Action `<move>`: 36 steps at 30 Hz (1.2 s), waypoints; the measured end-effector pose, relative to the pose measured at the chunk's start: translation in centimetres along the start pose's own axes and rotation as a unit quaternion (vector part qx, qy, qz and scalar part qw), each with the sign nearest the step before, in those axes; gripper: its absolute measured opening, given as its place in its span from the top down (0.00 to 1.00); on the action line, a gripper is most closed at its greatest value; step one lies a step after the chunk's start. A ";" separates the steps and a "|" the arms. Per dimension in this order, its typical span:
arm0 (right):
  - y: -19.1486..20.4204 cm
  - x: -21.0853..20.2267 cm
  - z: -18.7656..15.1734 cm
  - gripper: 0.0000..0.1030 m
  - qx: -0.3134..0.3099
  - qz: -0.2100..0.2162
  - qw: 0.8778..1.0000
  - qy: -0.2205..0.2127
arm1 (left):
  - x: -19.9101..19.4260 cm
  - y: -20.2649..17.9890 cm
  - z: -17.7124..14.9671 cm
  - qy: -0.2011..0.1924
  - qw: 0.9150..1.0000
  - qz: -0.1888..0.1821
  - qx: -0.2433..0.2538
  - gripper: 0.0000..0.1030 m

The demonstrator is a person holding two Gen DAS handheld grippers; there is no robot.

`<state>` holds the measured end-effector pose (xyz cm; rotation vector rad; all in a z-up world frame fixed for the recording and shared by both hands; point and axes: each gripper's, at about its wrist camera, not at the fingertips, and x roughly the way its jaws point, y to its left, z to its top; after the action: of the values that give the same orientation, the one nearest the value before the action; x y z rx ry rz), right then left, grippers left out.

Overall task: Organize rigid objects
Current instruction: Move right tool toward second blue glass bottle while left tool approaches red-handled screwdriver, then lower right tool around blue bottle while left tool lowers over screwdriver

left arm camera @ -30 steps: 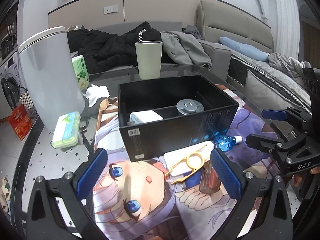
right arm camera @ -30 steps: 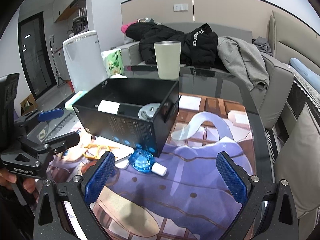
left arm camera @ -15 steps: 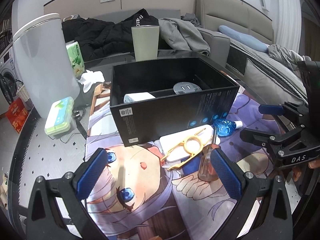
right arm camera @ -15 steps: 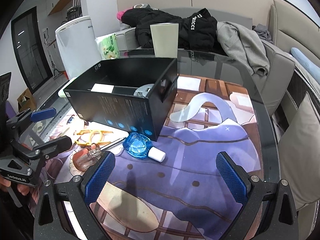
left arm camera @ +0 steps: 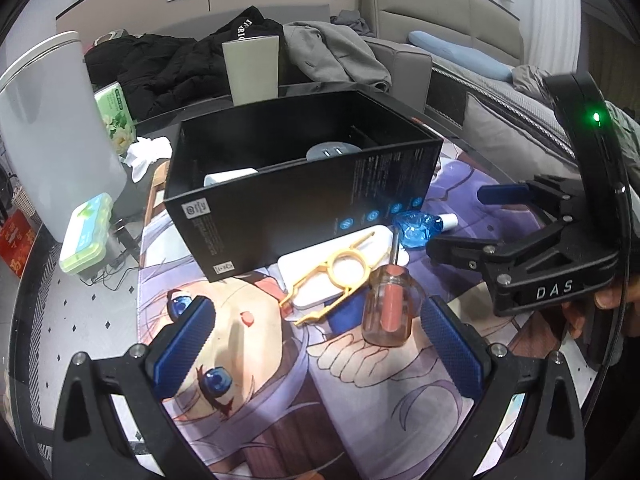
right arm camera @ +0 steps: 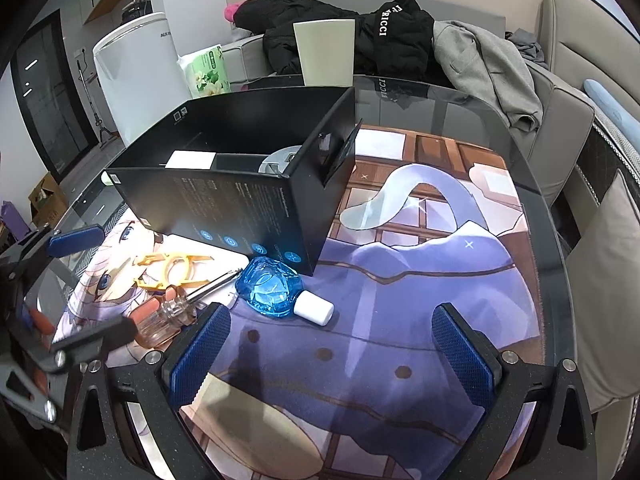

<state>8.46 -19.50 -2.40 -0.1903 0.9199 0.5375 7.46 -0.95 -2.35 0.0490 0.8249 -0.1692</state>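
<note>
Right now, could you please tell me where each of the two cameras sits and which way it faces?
Left wrist view: sits on the left claw, low over the table, facing the screwdriver and black box; its own open blue pads frame the bottom, and the right claw shows at right.
Right wrist view: sits on the right claw, facing the blue bottle and box; the left claw shows at left.
Shared: box, screwdriver, bottle, yellow tool.
</note>
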 end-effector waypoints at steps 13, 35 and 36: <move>0.8 1.5 1.2 0.00 -0.006 -0.003 1.000 0.018 | 1.0 0.1 -0.1 0.026 1.000 0.003 0.009 0.00; -1.4 1.0 0.4 0.00 0.003 -0.027 0.999 0.033 | 0.4 2.6 -0.3 0.035 0.999 0.006 -0.016 0.00; -1.3 1.0 0.4 0.00 0.001 -0.023 0.999 0.033 | 0.3 2.3 -0.3 0.033 0.999 -0.002 -0.013 0.00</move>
<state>9.92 -20.12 -3.02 -0.2276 0.9780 0.4891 7.81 1.27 -2.81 0.0282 0.8939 -0.1612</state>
